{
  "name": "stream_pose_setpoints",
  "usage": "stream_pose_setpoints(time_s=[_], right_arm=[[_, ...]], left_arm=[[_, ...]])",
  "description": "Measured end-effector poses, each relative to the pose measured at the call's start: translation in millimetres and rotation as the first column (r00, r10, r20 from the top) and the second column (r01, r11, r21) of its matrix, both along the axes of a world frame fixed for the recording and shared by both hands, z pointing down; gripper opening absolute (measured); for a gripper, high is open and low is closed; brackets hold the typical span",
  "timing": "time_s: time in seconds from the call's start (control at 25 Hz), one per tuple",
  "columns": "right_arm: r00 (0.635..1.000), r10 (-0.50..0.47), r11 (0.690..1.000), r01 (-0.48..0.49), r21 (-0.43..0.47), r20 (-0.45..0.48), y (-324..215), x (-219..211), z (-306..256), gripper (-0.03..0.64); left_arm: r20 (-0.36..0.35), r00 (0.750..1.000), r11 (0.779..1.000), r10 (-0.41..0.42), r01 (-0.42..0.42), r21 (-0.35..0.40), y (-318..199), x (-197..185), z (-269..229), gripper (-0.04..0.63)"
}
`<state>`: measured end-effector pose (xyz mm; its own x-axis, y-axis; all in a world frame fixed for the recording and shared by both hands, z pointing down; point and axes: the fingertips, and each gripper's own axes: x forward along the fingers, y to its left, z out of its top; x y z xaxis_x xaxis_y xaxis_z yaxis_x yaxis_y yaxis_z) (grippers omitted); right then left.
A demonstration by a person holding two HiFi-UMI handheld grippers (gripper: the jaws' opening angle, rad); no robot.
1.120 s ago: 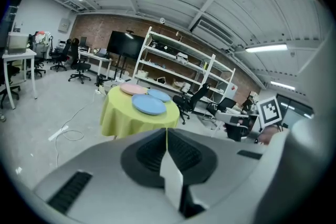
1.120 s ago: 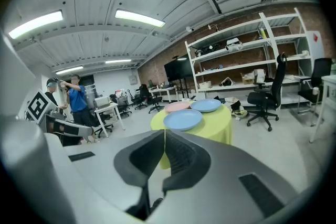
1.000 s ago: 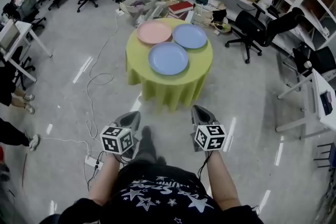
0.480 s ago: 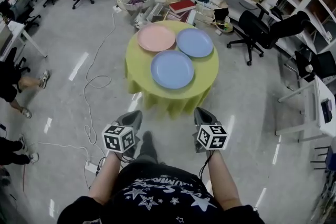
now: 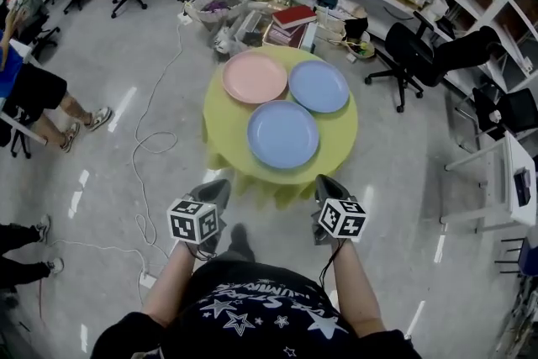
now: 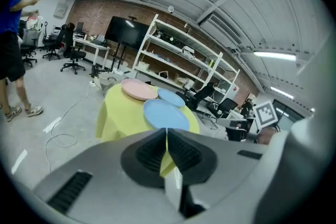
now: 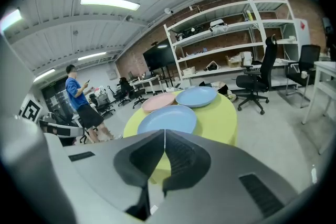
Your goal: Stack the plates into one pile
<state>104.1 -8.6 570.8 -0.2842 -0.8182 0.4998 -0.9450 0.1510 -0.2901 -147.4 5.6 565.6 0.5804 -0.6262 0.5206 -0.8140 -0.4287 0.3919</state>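
Observation:
Three plates lie side by side on a round table with a yellow-green cloth (image 5: 340,143): a pink plate (image 5: 255,77) at the back left, a blue plate (image 5: 319,86) at the back right, and a nearer blue plate (image 5: 282,134) in front. My left gripper (image 5: 217,189) and right gripper (image 5: 326,184) hang short of the table's near edge, both shut and empty. The left gripper view shows the pink plate (image 6: 139,89) and the nearer blue plate (image 6: 165,114) ahead. In the right gripper view the nearer blue plate (image 7: 167,119) lies just beyond the shut jaws.
A white cable (image 5: 151,130) trails over the floor left of the table. Boxes, a basket and books (image 5: 290,16) crowd the floor behind it. Black office chairs (image 5: 412,55) stand at the right, white desks at both sides. A person in blue (image 5: 34,88) stands at the far left.
The table and plates have come closer in the head view as I step forward. Both grippers stay shut at my sides. A person in blue has entered at the left.

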Motion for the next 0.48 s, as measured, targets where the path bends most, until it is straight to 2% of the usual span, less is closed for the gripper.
stream_pose_setpoints(time_s=[0.32, 0.48], right_arm=[[0.997, 0.074, 0.995, -0.075, -0.072, -0.021, -37, 4, 19, 0.015], [0.993, 0.121, 0.986, -0.121, -0.114, -0.008, -54, 4, 32, 0.015]], left_arm=[[-0.011, 0.996, 0.996, 0.083, -0.084, -0.029, -43, 2, 10, 0.023], [-0.039, 0.990, 0.989, 0.133, -0.135, -0.054, -57, 6, 17, 0.023]])
